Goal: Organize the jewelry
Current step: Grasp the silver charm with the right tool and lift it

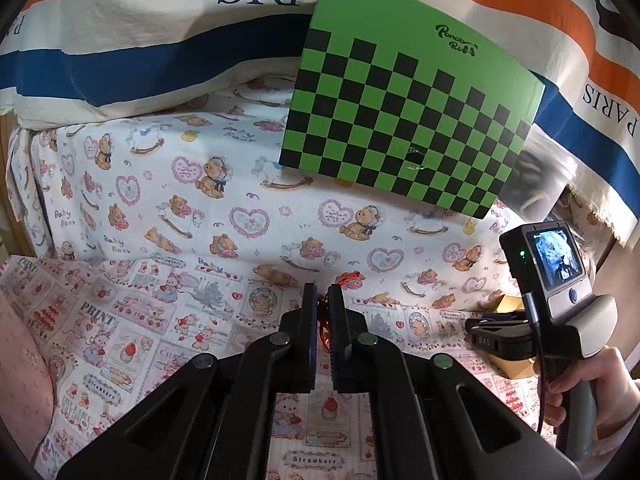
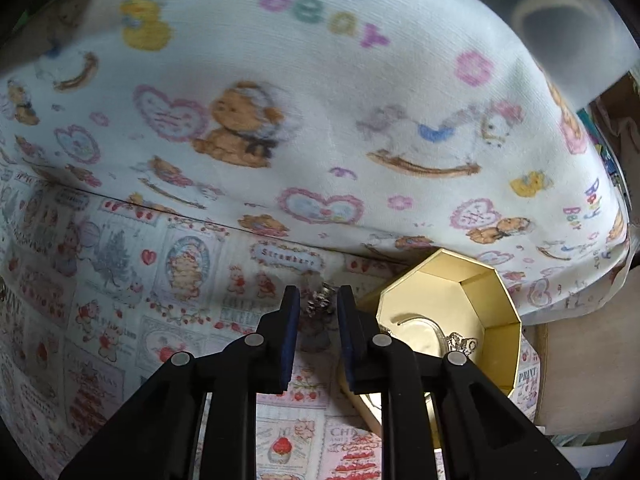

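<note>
In the left wrist view my left gripper [image 1: 323,296] is shut on a red string bracelet [image 1: 345,279], whose red cord shows between the pads and pokes out past the tips. In the right wrist view my right gripper [image 2: 318,300] has its jaws a little apart around a small silver ornament [image 2: 321,301]; I cannot tell whether the pads touch it. An open gold octagonal box [image 2: 492,280] sits just to the right of the fingers, with a silver ring-like piece [image 2: 460,343] and a clear bangle inside. The right gripper's body [image 1: 560,292] shows at the right of the left view.
A green and black checkered box [image 1: 404,108] leans on a bear-print cushion [image 1: 180,184] behind the printed cloth surface [image 1: 120,340]. A striped "PARIS" cloth [image 1: 140,60] hangs at the back. A clear plastic container [image 2: 560,20] sits at the upper right.
</note>
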The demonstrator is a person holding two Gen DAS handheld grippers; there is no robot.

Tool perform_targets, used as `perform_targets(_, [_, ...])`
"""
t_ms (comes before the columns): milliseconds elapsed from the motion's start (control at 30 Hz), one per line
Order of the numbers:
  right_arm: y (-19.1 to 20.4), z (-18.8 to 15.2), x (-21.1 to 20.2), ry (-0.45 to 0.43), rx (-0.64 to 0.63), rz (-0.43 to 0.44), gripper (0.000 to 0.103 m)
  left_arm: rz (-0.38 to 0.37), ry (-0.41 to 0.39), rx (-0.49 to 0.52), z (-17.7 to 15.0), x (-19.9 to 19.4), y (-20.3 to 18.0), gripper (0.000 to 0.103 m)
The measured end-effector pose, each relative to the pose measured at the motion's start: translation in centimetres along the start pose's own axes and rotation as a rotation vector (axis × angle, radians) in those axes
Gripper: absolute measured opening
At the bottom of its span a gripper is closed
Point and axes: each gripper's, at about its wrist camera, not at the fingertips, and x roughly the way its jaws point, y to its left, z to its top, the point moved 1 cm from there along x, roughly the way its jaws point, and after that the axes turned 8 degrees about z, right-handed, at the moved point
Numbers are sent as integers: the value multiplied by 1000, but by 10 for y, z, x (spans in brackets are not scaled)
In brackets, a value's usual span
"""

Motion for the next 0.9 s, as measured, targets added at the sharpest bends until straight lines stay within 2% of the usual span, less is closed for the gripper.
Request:
perform_targets(67, [-6, 2, 2, -4, 14, 5, 19, 6, -3, 3, 0, 0, 0, 4])
perform_targets(200, [-14, 0, 14, 2, 50, 102, 20, 9, -5, -1, 1, 1, 1, 4])
perform_targets(267, [-18, 2, 16, 3, 41, 120, 20, 12, 2, -6, 0, 4, 2, 4])
perform_targets(333, [-21, 3, 15, 2, 47, 116, 12, 16, 8, -9, 0, 6, 3, 4])
perform_targets(467, [-21, -3, -1, -27, 63, 181, 11, 11, 7, -3, 0, 5, 2, 4])
perform_targets(600, [-27, -19, -26, -119, 48, 268, 11, 7, -13, 13, 0, -1, -3, 4])
perform_targets(667, [-29, -32, -47, -245, 15, 346, 11, -9, -19, 15, 0, -4, -5, 4])
perform_targets(800, [-32, -64, -71, -416, -45, 332, 11, -29, -25, 16, 0, -8, -9, 4])
perform_targets(900, [-24, -81, -93, -487, -64, 331, 11, -25, -47, 32, 0, -12, -12, 4])
